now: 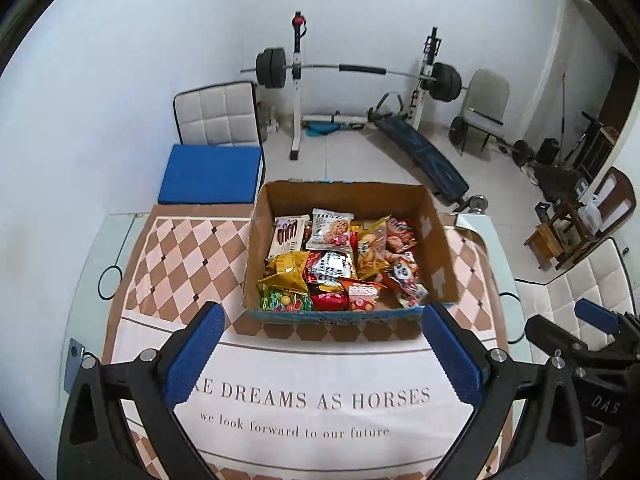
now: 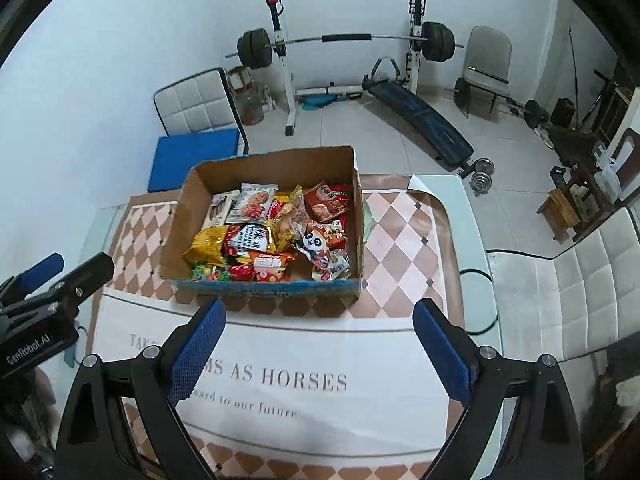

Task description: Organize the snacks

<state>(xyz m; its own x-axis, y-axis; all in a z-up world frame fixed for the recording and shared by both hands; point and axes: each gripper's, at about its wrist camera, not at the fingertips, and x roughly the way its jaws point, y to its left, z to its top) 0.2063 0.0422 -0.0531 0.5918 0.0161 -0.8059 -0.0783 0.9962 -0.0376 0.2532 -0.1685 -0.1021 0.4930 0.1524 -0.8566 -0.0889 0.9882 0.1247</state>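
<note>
One counter (image 1: 486,240) fills the low part of both views. One cloth (image 1: 192,248) with brown and pink diamonds lies over it, and the cloth has a white part with words on it.

One cardboard box (image 1: 434,248) sits on the cloth, toward the far side of the counter. Its top is open. The box is full of snacks (image 1: 340,264), piled on top of each other. They are too many and too mixed up to count them all. These ones are easy to pick out: one white cookie pack (image 1: 330,232) near the back, one brown and white bar pack (image 1: 286,236) at the back left, one gold bag (image 1: 286,268) at the left, one green candy bag (image 1: 284,300) at the front left corner, and one panda pack (image 1: 402,274) at the right.

There are two sets of tongs, both in front of the box and not touching it. The left tongs (image 1: 324,356) hang over the white part of the cloth with the two blue pads wide apart and nothing between them. The right tongs (image 2: 318,352) hang over the cloth too, also spread wide and holding nothing.

Behind the counter, one white chair (image 1: 218,114) holds one blue cushion (image 1: 210,172). One barbell (image 1: 356,70) rests on a rack by the far wall.
</note>
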